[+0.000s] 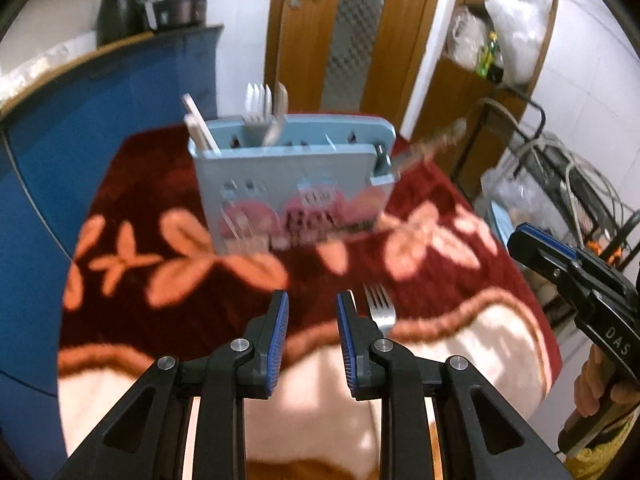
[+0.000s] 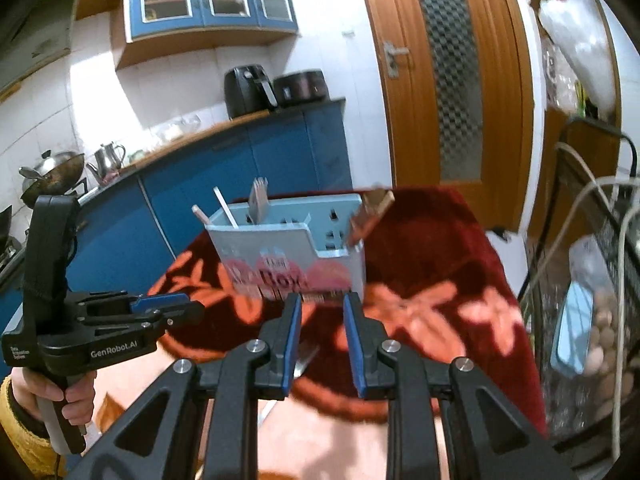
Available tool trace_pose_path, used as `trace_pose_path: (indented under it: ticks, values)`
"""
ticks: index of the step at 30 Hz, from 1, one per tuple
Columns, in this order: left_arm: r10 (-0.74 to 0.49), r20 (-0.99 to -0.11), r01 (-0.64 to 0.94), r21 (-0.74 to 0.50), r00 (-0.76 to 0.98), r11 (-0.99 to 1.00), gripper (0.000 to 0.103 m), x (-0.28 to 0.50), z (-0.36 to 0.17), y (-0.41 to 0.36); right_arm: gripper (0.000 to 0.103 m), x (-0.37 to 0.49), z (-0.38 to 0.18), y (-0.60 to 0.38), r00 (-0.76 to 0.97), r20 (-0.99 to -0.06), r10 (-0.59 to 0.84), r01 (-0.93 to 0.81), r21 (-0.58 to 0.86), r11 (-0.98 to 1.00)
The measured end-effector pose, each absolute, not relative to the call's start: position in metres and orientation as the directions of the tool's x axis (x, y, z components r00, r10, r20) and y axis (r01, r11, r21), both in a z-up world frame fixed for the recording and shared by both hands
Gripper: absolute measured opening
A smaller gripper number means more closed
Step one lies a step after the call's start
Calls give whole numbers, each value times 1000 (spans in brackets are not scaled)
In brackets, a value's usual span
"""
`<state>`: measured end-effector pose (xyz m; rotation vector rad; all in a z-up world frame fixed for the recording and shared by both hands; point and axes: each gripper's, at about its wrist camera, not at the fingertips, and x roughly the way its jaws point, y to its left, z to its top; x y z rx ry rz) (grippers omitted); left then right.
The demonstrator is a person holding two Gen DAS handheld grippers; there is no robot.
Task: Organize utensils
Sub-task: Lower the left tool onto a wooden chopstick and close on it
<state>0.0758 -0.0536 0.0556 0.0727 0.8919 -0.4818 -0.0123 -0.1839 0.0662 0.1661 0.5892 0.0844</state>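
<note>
Left gripper [image 1: 312, 312]: jaws apart, holding nothing; right gripper [image 2: 322, 316]: jaws likewise apart and empty, held off to the left one's right side. Fork [image 1: 380, 306]: lies loose on the red floral cloth [image 1: 168, 184] just right of the left gripper's right finger, partly hidden behind it, long axis running fore-and-aft with tines pointing away toward the holder; the left gripper looks the nearer, needing a small shift rightward. Blue utensil holder [image 1: 288, 164]: stands upright well ahead of both grippers, already containing a fork and several other utensils.
</note>
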Motion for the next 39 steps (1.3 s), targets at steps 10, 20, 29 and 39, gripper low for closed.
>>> trace_pose_path:
  ticks: [10,20,29,39]
  values:
    - [-332,-850,464,-120,409,878,25,76,22,-77,24,-24,40,-194,774,-619,134,0,211,977]
    - [-310,-906,496,-136,287,858,25,81,1,-100,24,-31,22,-210,747,-649,141,28,243,970]
    - [-254,-946,504,-121,204,855,18,93,-10,-116,25,-34,12,-224,738,-658,148,51,273,961]
    - [-281,-942,481,-165,181,861,4,99,-13,-113,25,-31,3,-231,723,-673,157,61,288,956]
